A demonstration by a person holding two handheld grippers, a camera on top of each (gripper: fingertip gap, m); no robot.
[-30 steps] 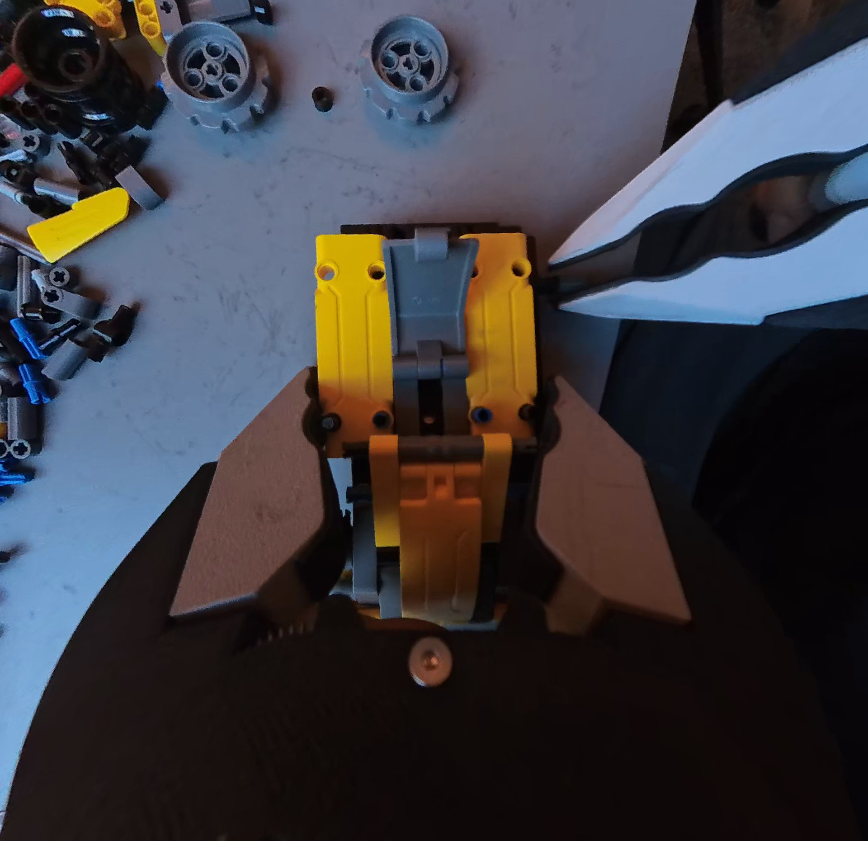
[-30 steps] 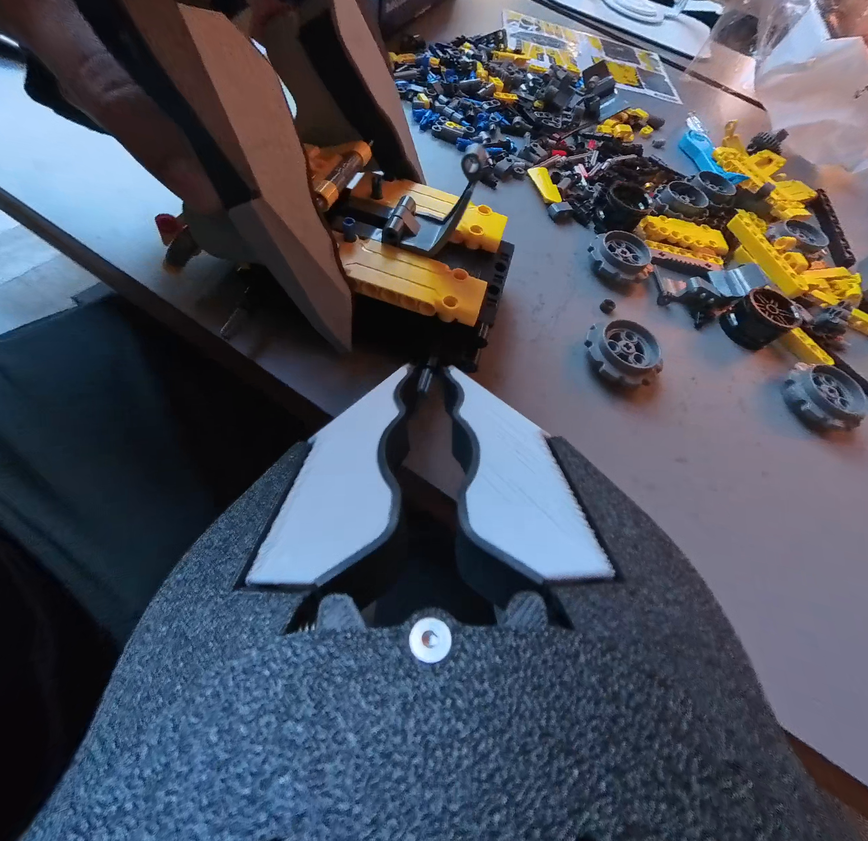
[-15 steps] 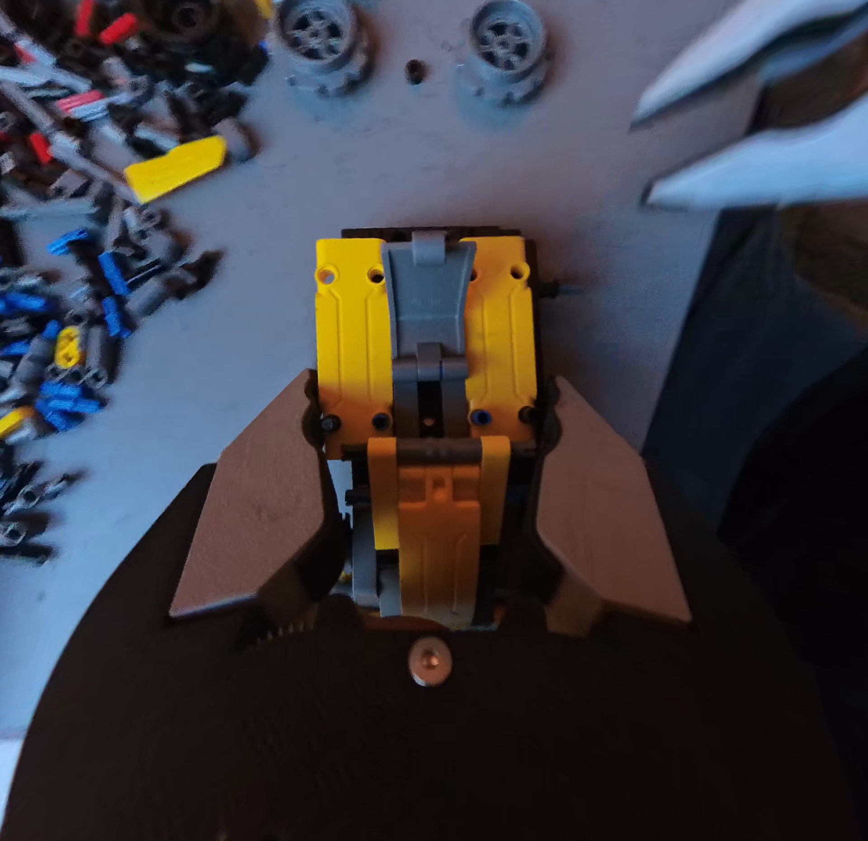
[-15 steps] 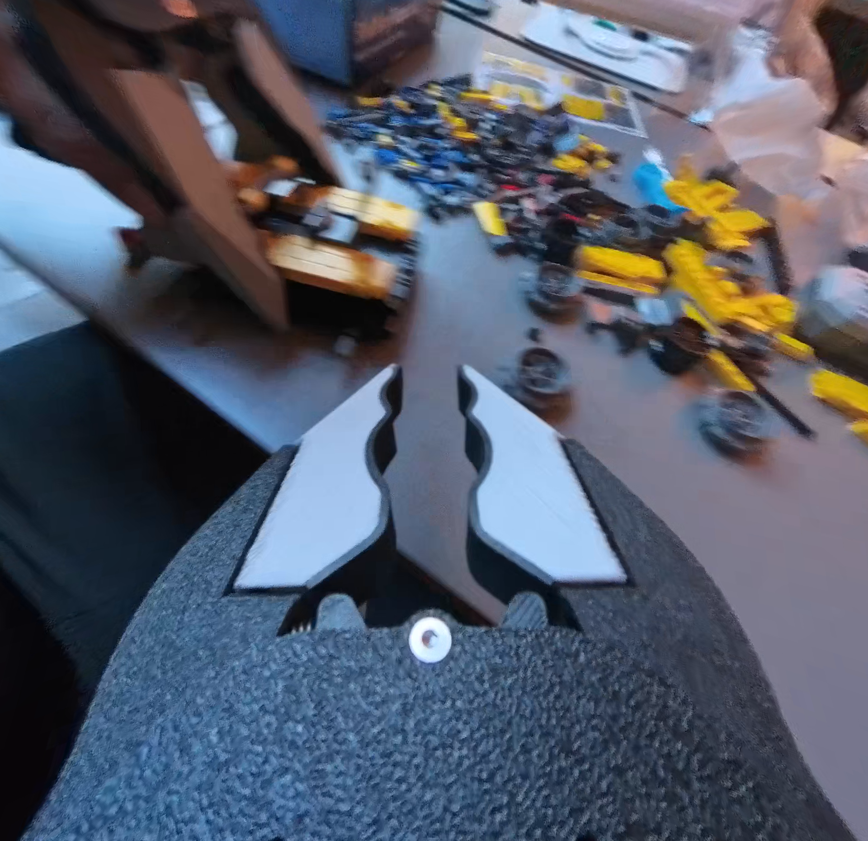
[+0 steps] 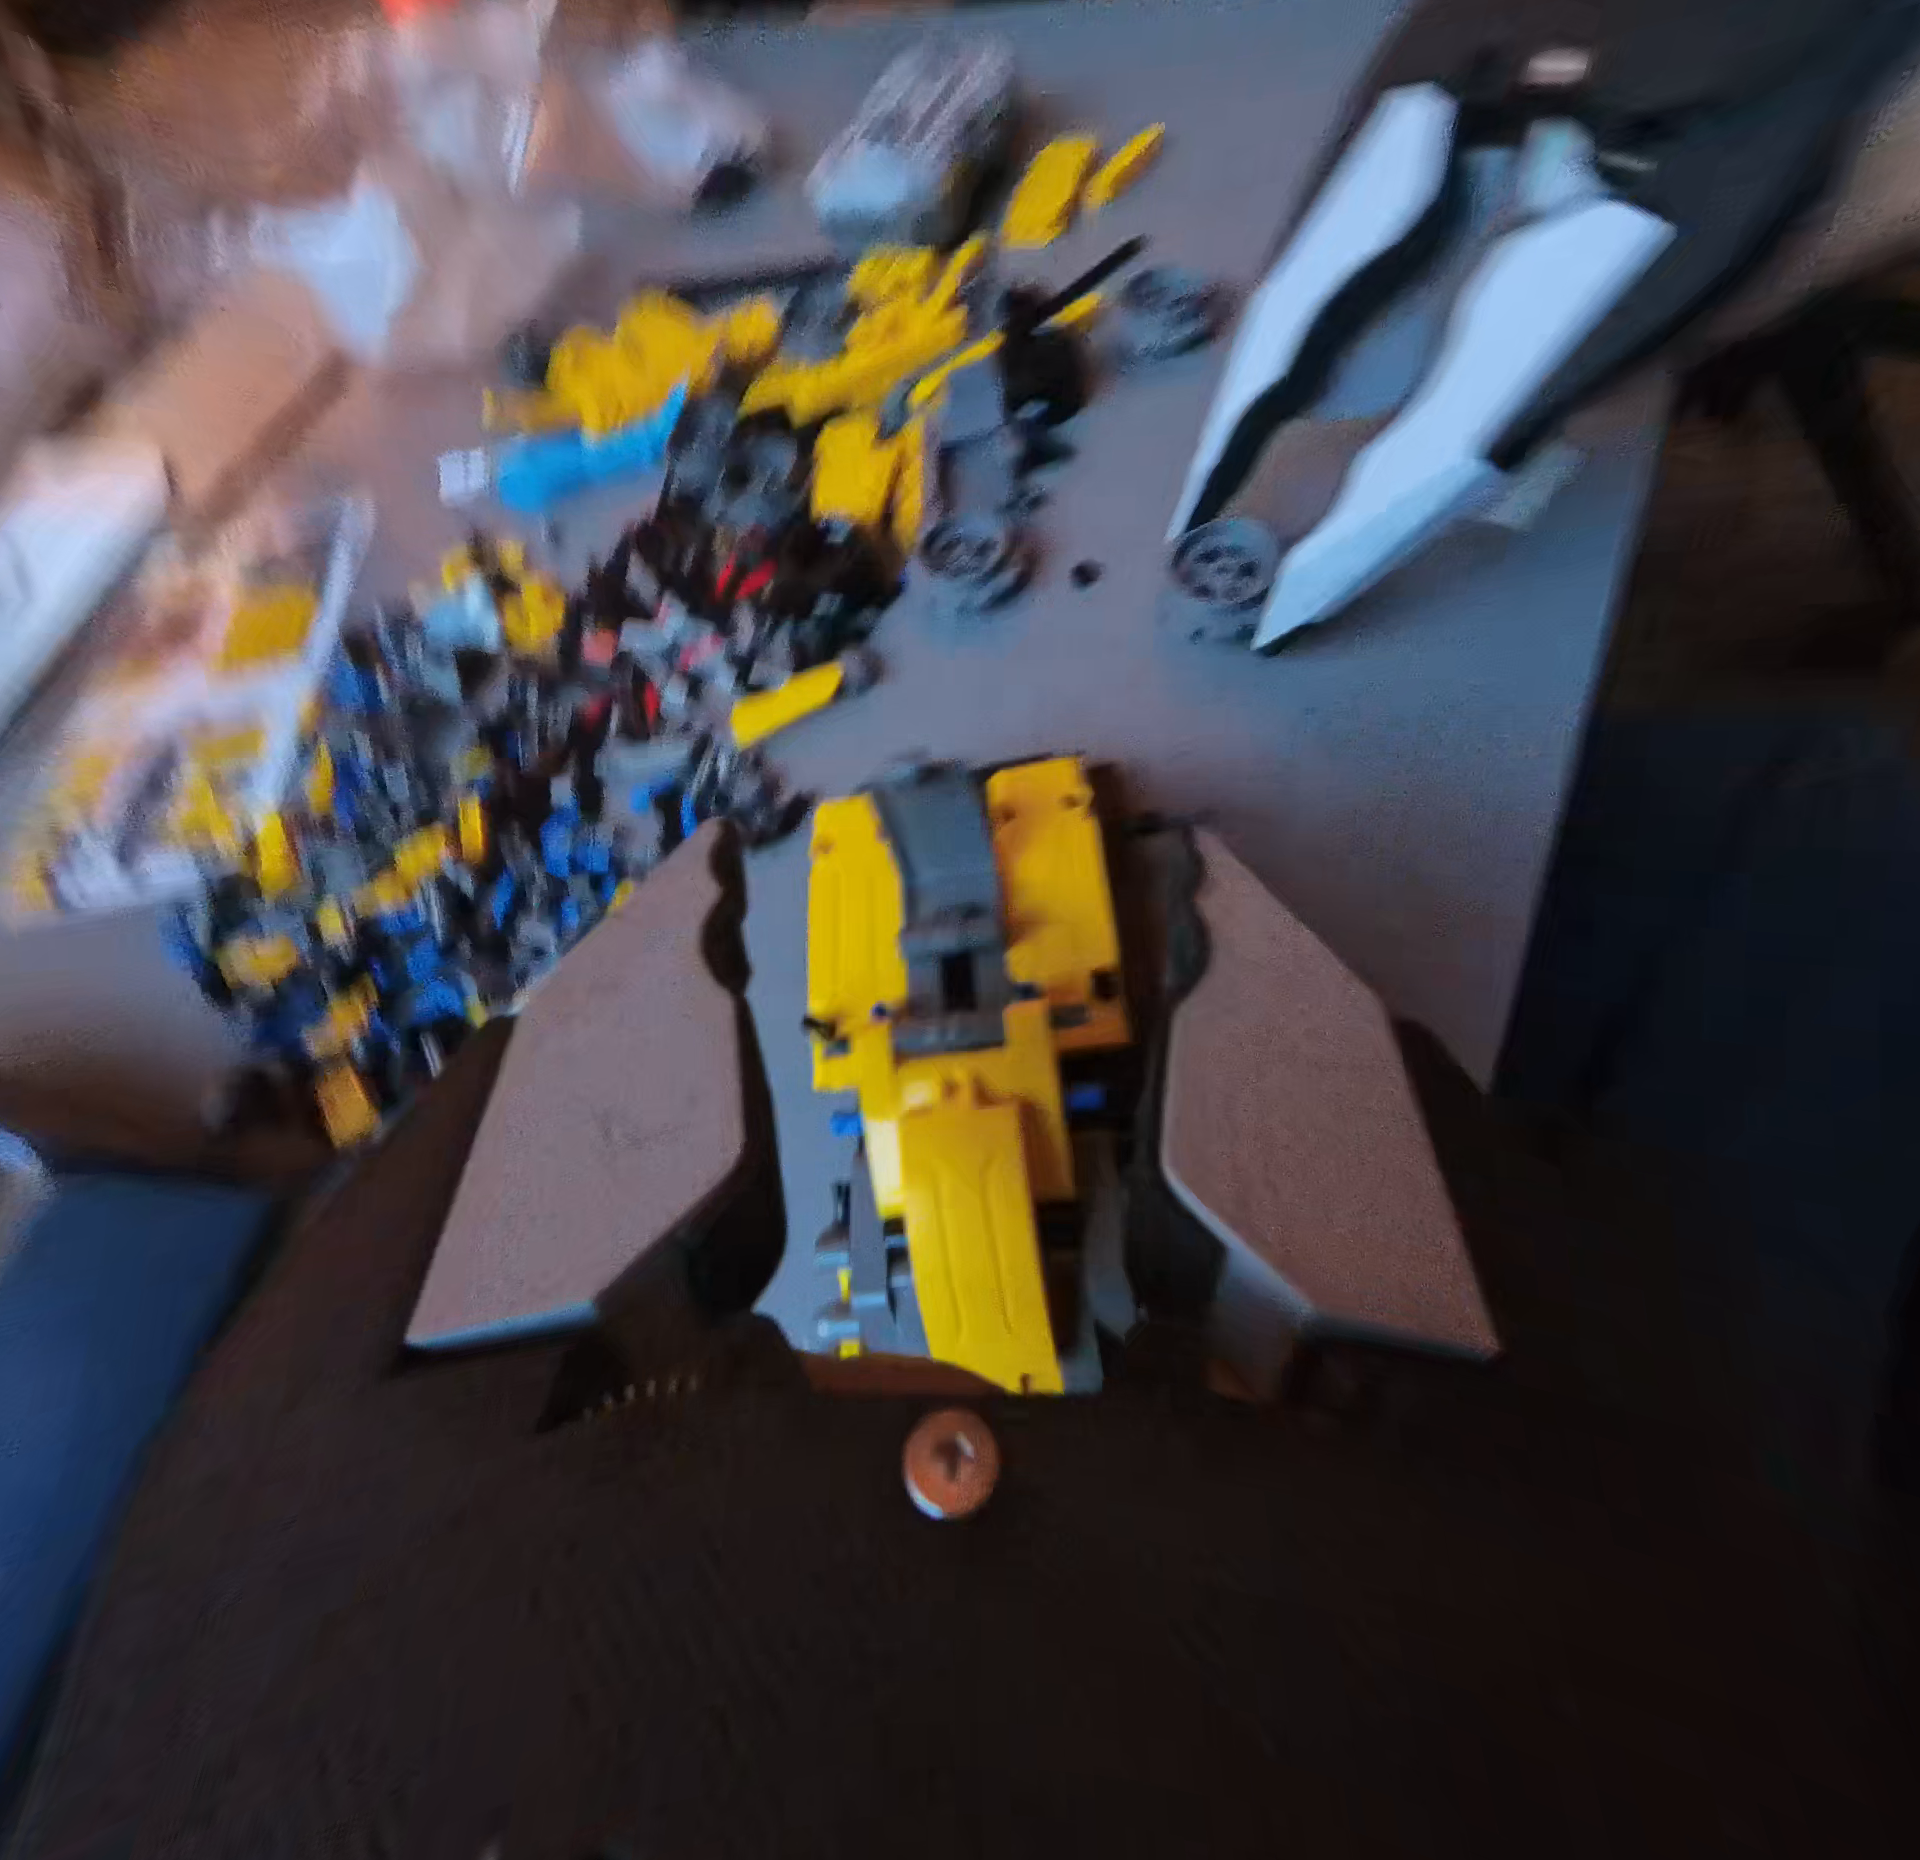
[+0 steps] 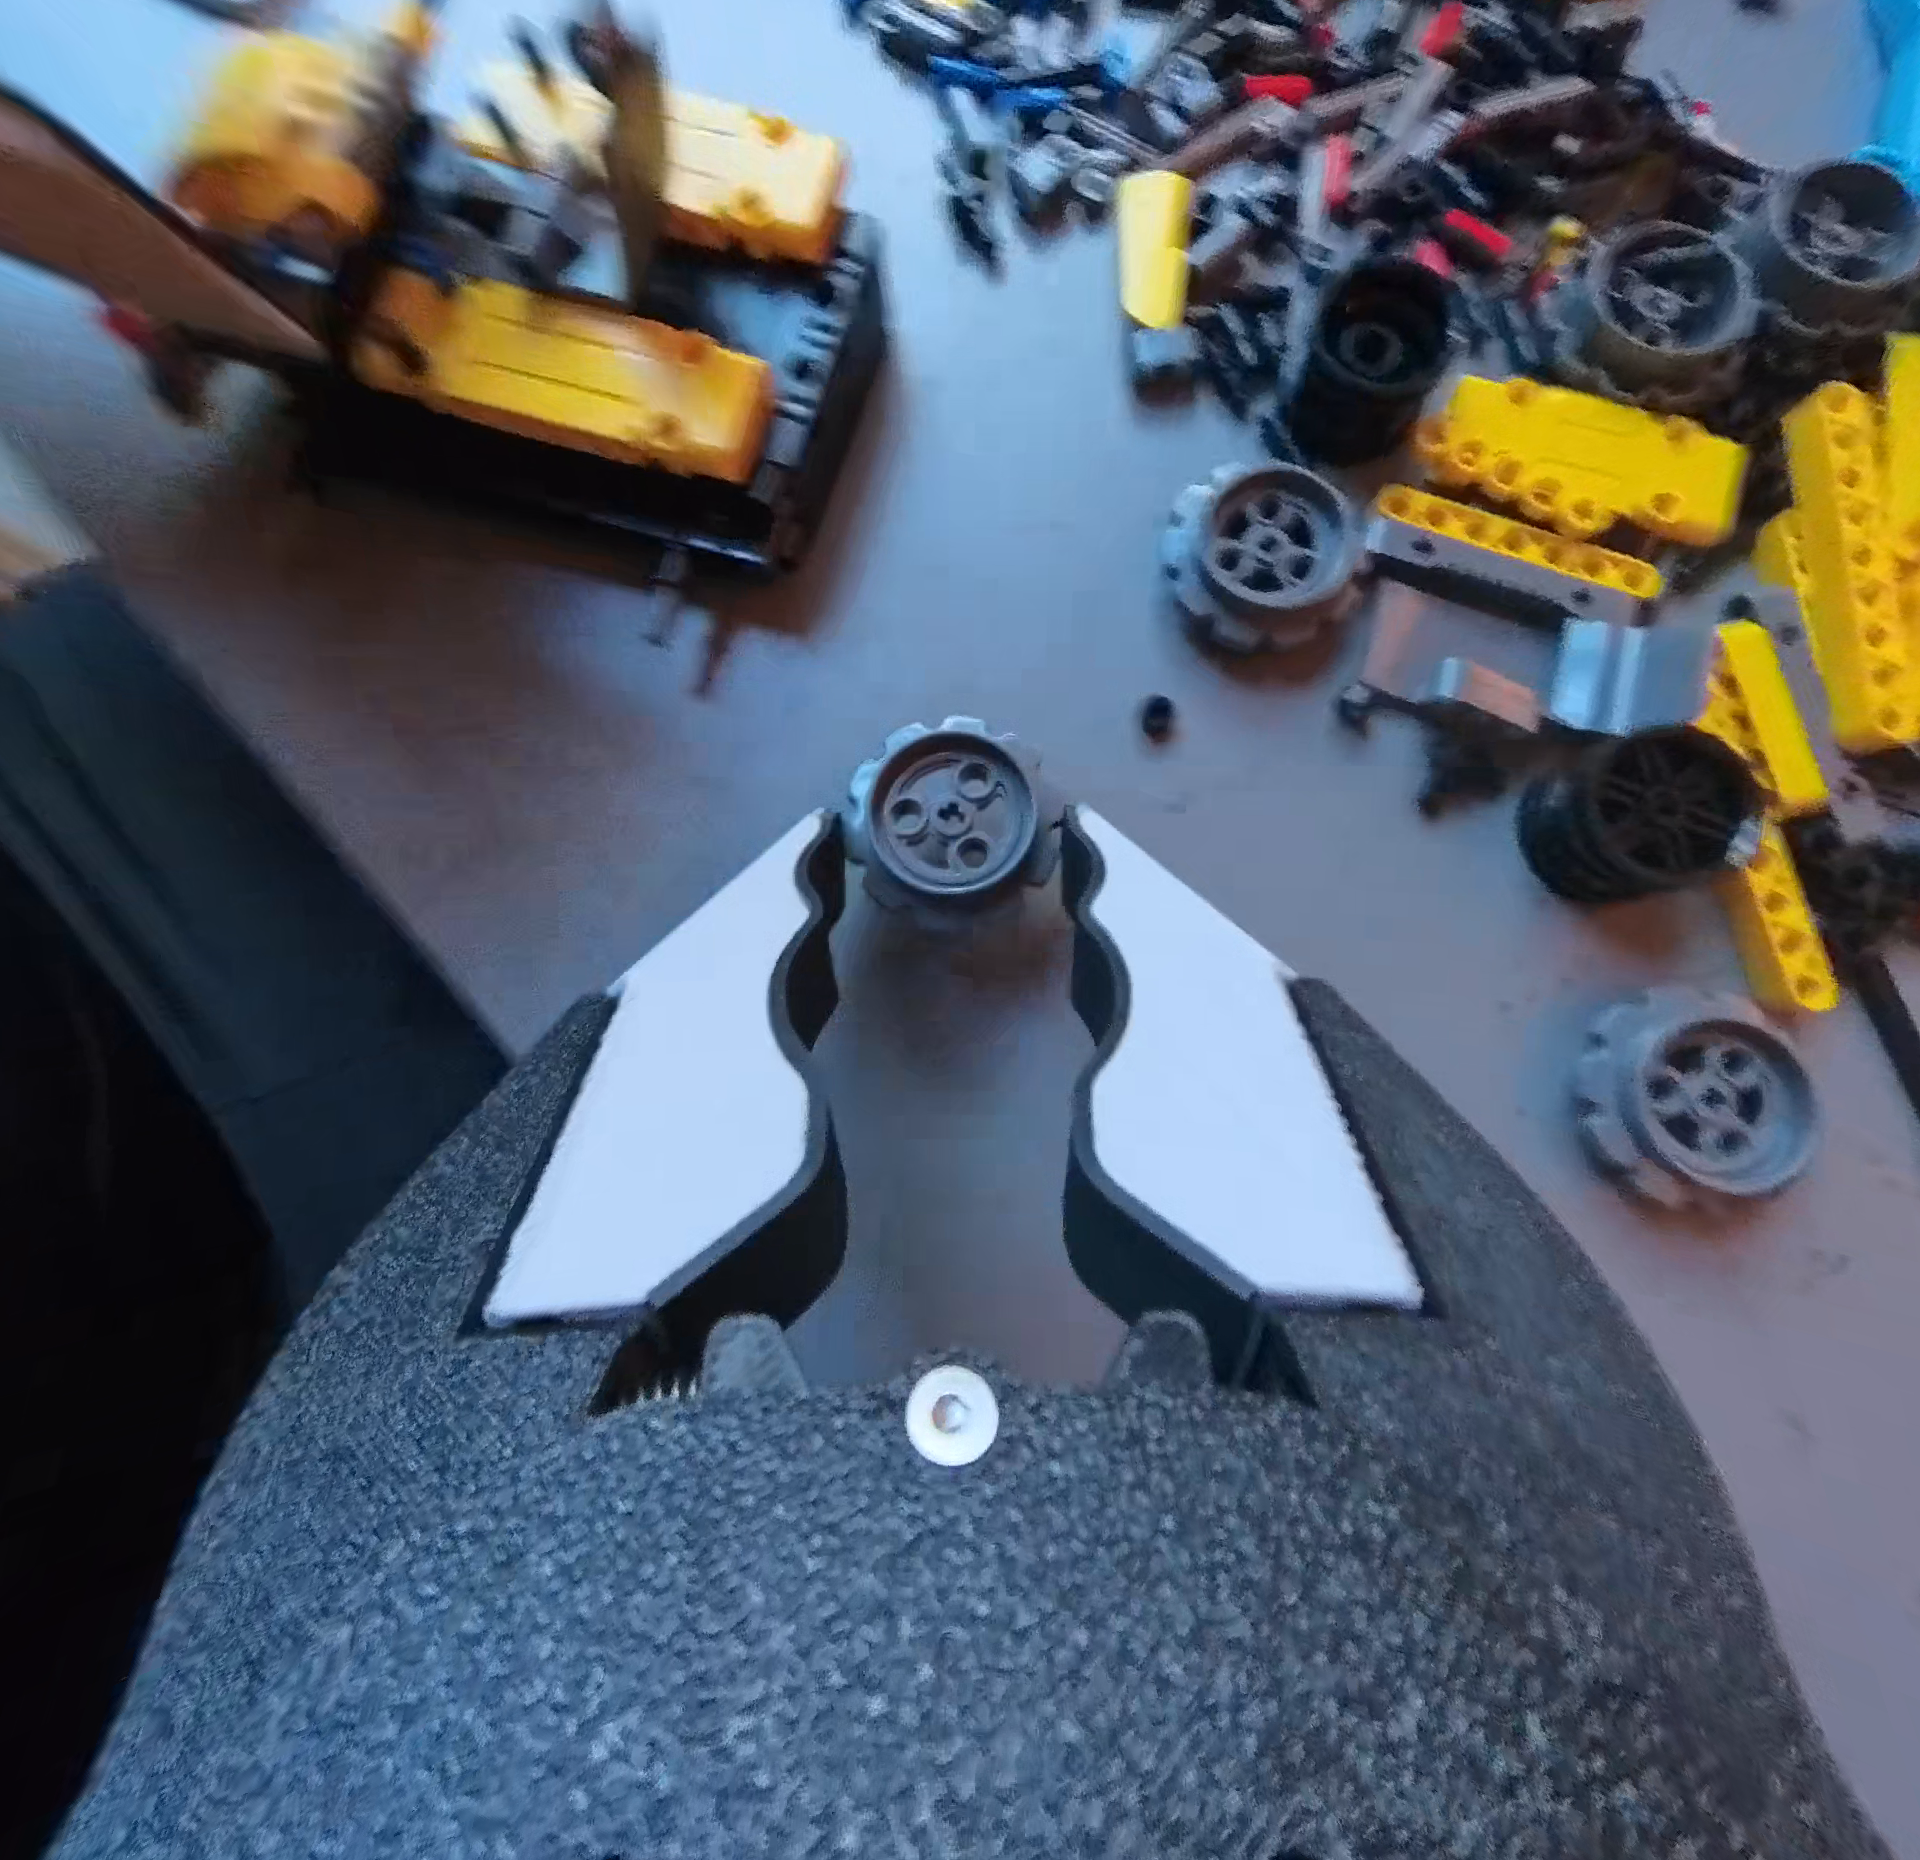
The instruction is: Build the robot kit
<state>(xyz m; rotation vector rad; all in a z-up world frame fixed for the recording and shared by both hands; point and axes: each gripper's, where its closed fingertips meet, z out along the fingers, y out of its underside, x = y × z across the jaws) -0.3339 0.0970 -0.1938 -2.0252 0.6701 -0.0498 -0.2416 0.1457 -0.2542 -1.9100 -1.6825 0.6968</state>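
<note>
A yellow, grey and black brick-built vehicle model (image 5: 966, 979) lies on the grey table (image 5: 1299, 771). My left gripper (image 5: 956, 844) is open around it, and table shows between the left finger and the model. The model also shows blurred in the right wrist view (image 6: 582, 283). My right gripper (image 6: 951, 828) has its white fingertips (image 6: 1081, 844) pressed on both sides of a small grey toothed wheel (image 6: 951, 823) that rests on the table. The right gripper (image 5: 1226, 584) and the wheel (image 5: 1221, 563) also show in the left wrist view, beyond the model to the right.
A pile of loose blue, black, red and yellow parts (image 6: 1351, 96) lies beyond the wheel. Nearby are two more grey wheels (image 6: 1262, 553) (image 6: 1694, 1104), black tyres (image 6: 1642, 813), yellow beams (image 6: 1579, 460) and a tiny black piece (image 6: 1158, 714). The table edge (image 6: 312, 771) runs at the left.
My left gripper has opened off the model and drawn back. My right gripper has left the model's side, opened wider, moved over the table and closed around the grey wheel.
</note>
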